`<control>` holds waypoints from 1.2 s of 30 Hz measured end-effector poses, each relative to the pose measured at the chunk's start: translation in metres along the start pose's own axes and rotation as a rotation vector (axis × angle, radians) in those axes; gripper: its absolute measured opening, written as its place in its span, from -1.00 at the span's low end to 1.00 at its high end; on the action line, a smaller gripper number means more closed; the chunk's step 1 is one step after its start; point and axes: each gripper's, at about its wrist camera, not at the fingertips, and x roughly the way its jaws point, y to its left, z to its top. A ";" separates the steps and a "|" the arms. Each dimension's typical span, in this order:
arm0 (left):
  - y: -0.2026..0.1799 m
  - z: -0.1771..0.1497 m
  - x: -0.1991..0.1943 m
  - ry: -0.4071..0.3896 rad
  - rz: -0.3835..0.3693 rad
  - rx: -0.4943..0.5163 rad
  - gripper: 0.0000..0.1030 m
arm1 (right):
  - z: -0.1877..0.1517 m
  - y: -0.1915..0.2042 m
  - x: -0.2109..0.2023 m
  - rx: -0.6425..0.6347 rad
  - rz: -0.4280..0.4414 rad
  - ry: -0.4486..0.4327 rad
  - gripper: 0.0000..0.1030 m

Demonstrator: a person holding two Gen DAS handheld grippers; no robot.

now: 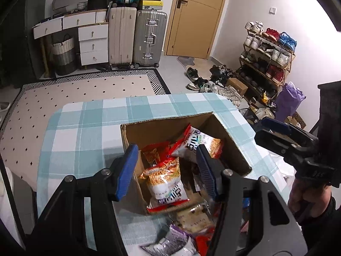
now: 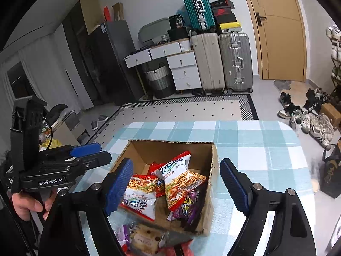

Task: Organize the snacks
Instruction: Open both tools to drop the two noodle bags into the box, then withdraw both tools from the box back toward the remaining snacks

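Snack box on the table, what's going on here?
A person holds a gripper in each hand over a cardboard box on the checked table. Several snack bags already lie inside it; a few more packets wait on the table in front of it. The left gripper and right gripper both stand open above the box, holding nothing.

Suitcases (image 2: pixel 221 61), drawers (image 2: pixel 183 68), shoe rack (image 1: pixel 268 57)

Evenly lit, sharp, fisheye-curved with dark corners.
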 end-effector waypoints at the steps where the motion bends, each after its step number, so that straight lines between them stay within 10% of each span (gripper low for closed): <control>1: -0.003 -0.002 -0.006 -0.004 0.005 0.003 0.05 | -0.001 0.002 -0.007 -0.004 0.000 -0.006 0.65; 36: -0.059 -0.105 -0.149 -0.132 0.116 -0.021 0.70 | -0.097 0.057 -0.187 -0.076 -0.041 -0.150 0.88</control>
